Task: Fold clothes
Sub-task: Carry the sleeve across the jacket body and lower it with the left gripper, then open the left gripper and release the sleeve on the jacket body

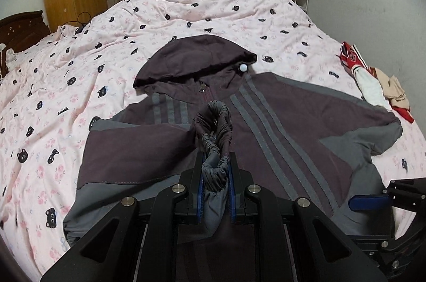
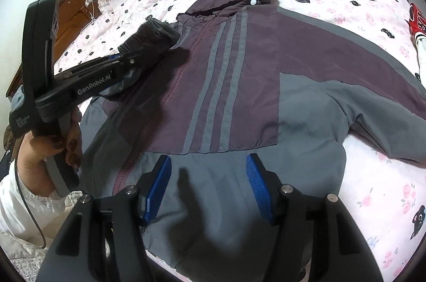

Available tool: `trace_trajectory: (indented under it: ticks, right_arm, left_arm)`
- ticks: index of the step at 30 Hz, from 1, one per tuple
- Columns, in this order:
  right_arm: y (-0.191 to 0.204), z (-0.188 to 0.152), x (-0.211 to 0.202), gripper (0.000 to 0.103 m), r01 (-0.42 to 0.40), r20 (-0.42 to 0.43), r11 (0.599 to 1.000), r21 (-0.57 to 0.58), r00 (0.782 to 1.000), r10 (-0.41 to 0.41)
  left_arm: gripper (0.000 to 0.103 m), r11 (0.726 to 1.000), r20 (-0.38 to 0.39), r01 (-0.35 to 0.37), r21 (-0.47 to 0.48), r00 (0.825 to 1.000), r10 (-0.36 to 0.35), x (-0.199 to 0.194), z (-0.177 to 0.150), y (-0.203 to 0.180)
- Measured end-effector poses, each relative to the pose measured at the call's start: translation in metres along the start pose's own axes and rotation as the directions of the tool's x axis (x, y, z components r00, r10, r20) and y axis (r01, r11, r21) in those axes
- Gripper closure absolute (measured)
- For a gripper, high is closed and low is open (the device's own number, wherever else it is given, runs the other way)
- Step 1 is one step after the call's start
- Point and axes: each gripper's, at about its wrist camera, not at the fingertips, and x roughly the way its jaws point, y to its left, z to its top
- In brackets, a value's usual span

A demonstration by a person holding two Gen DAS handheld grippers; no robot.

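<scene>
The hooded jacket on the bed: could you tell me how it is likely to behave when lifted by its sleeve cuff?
The jacket looks thin and wrinkled, so probably floppy and light. The left gripper is shut on the sleeve cuff, whose elastic bunches, so it likely holds. The smooth fabric may slide over the bedspread.

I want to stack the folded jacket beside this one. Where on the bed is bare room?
Bare quilt lies left of the jacket and beyond its hood. The right edge is crowded: a red and white garment and beige cloth lie there.
</scene>
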Motion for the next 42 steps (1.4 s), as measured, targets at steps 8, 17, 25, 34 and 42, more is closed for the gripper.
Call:
trace_trajectory:
  ticks: [8,17,25,34,42]
  right_arm:
    - [-0.005,0.0,0.003,0.043,-0.007,-0.007,1.0,0.01,1.0,0.008]
    - [-0.006,0.0,0.005,0.043,-0.009,-0.014,1.0,0.011,1.0,0.009]
    - [-0.007,0.001,0.007,0.043,-0.008,-0.017,1.0,0.008,1.0,0.009]
    - [-0.008,0.0,0.009,0.043,-0.011,-0.024,1.0,0.008,1.0,0.011]
    - [-0.007,-0.001,0.011,0.038,-0.011,-0.027,1.0,-0.003,1.0,0.011]
  left_arm:
    - [0.091,1.0,-0.028,0.007,0.018,1.0,-0.007,0.008,-0.007,-0.008]
    - [0.09,0.998,-0.087,-0.014,0.057,0.996,0.019,0.021,-0.014,-0.019]
    - [0.081,0.99,-0.088,-0.054,0.128,0.994,0.066,0.02,-0.02,-0.037]
    - [0.066,0.987,-0.051,-0.04,0.153,0.998,0.048,0.006,-0.016,-0.05]
    - [0.066,0.99,-0.015,-0.005,0.144,1.0,0.007,-0.011,-0.007,-0.048]
